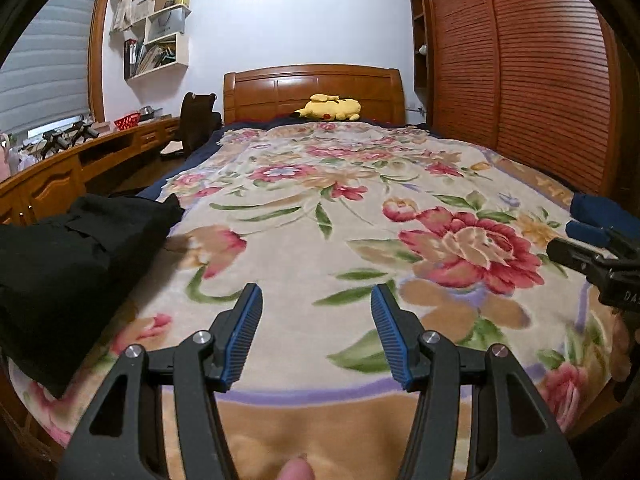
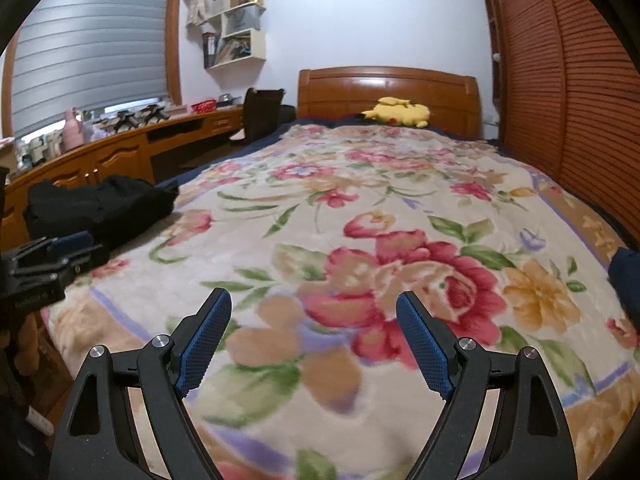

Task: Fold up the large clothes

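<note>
A: The bed (image 1: 320,208) is bare in the middle; where are the clothes?

B: A black garment (image 1: 72,256) lies bunched at the left edge, a blue one (image 2: 626,280) at the right edge.

A: Which step?

B: Either just set aside or waiting; can't tell.

A: And each gripper?

B: Left gripper (image 1: 317,336) and right gripper (image 2: 314,344) hover spread apart, holding nothing, low in frame.

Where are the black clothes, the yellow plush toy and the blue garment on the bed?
black clothes (image 2: 100,204), right wrist view, top of the pile.
plush toy (image 1: 332,109), left wrist view, middle of its body.
blue garment (image 1: 600,208), left wrist view, its upper fold at the bed's right edge.
</note>
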Demonstrator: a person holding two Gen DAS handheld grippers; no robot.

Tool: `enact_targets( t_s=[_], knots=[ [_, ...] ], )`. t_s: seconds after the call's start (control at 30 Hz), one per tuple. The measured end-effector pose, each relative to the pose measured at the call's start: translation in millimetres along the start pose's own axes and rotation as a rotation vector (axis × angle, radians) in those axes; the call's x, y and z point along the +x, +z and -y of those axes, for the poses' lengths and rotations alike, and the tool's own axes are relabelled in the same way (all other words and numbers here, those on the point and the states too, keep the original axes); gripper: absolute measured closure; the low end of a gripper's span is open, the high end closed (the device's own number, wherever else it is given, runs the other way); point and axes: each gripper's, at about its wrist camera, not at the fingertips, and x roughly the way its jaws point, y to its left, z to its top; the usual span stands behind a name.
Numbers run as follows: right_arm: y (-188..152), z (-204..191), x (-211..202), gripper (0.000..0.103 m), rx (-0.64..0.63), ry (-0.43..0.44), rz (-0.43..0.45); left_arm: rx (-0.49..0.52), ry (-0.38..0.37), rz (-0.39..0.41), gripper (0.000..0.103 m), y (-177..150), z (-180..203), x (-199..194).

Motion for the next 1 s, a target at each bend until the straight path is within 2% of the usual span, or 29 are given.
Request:
enact_targets(
  t_s=[0.3, 0.57, 1.0],
  knots=[
    [-11, 25, -19, 0.017, 0.018, -0.093, 0.058, -0.036, -0.073, -0.003, 0.047, 1, 41, 9],
    [-15, 40, -41, 0.017, 0.031, -0.141, 0.112, -0.023, -0.059, 0.041, 0.047, 11, 60, -10],
    [-16, 49, -52, 0.017, 0.061, -0.151, 0.145, 0.007, -0.084, 0.049, 0.047, 7, 73, -18]
  ],
)
